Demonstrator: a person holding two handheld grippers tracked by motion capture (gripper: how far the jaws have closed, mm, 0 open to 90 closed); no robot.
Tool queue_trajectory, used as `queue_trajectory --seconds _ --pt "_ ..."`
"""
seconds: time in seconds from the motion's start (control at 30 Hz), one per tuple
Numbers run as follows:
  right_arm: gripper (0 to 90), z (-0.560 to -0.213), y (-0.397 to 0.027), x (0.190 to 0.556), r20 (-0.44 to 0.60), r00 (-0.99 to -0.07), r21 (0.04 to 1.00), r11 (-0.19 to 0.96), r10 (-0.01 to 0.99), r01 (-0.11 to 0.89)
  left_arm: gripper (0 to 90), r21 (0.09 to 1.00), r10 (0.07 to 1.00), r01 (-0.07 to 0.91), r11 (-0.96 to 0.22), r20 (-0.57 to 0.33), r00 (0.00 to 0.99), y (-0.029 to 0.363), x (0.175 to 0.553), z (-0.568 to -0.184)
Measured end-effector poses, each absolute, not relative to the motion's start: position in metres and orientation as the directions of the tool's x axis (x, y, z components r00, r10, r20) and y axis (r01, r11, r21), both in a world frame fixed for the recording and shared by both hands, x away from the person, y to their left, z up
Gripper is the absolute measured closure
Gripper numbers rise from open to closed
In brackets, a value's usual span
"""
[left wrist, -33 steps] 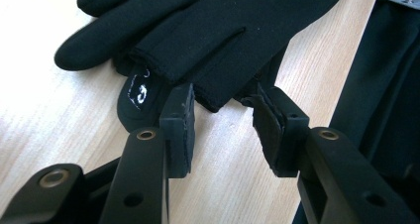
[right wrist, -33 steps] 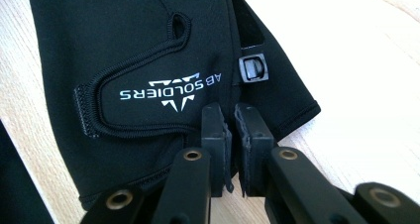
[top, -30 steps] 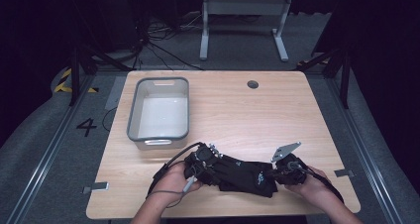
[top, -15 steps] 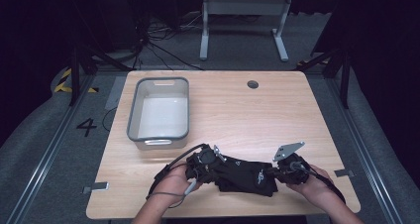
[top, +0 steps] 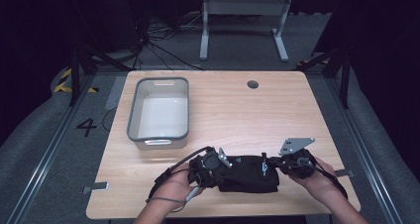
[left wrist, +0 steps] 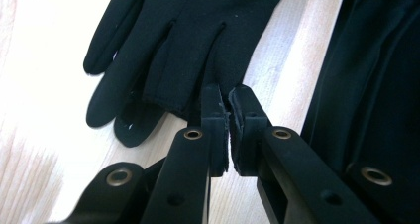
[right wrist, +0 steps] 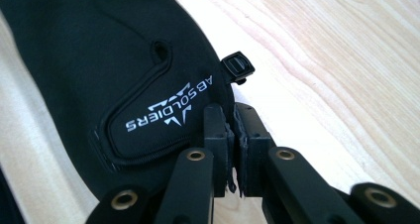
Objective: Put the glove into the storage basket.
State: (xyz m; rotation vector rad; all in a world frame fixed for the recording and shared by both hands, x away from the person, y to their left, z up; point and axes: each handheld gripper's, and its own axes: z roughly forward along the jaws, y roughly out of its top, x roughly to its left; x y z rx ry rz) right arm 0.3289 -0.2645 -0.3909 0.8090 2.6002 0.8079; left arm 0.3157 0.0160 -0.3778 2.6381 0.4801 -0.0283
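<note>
Near the front edge of the pale wooden surface [top: 223, 115], you have a black fabric glove [top: 247, 172] pinched at both ends. Your left tool [left wrist: 228, 105] is closed on its cuff hem, your right tool [right wrist: 230, 117] is clamped on the edge by the printed wrist tab, likely to carry it level toward the grey plastic bin [top: 133, 130]

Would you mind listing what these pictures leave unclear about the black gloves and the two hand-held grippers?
- High view: the black gloves merge into one dark mass; their number and layering are unreadable.
- Left gripper view: the left hand-held gripper hides the glove edge it pinches.
- Right gripper view: the glove's cuff runs off the top edge; the right hand-held gripper covers the gripped hem.
</note>
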Motion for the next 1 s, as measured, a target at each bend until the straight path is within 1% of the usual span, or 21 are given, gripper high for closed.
queue_trajectory --seconds 0.2,0.47,0.57,0.7,0.83,0.9,1.0 --pt "85.7 -0.393 -0.265 0.336 -0.115 -0.789 0.608 0.671 0.604 0.425 85.6 0.408 0.328 0.338 -0.848 -0.096 0.94 0.011 0.313 -0.383" --pt "85.7 -0.392 -0.262 0.336 -0.141 -0.788 0.638 0.664 0.599 0.39 85.5 0.409 0.345 0.353 -0.841 -0.097 0.934 0.016 0.316 -0.382" --pt "85.7 -0.395 -0.26 0.336 -0.138 -0.789 0.631 0.667 0.598 0.395 85.5 0.392 0.357 0.365 -0.844 -0.096 0.929 0.018 0.317 -0.383" --pt "85.7 -0.399 -0.258 0.337 -0.139 -0.793 0.623 0.674 0.594 0.396 85.5 0.38 0.351 0.36 -0.852 -0.097 0.931 0.015 0.317 -0.386" --pt "85.5 -0.402 -0.262 0.338 -0.107 -0.793 0.616 0.666 0.6 0.421 85.3 0.372 0.338 0.352 -0.859 -0.104 0.935 0.012 0.316 -0.389" --pt "85.3 -0.403 -0.262 0.339 -0.106 -0.793 0.614 0.667 0.6 0.422 85.2 0.357 0.346 0.358 -0.863 -0.101 0.933 0.011 0.318 -0.391" --pt "85.0 -0.406 -0.262 0.339 -0.106 -0.794 0.599 0.676 0.599 0.43 85.2 0.354 0.337 0.358 -0.864 -0.122 0.933 0.01 0.319 -0.395"
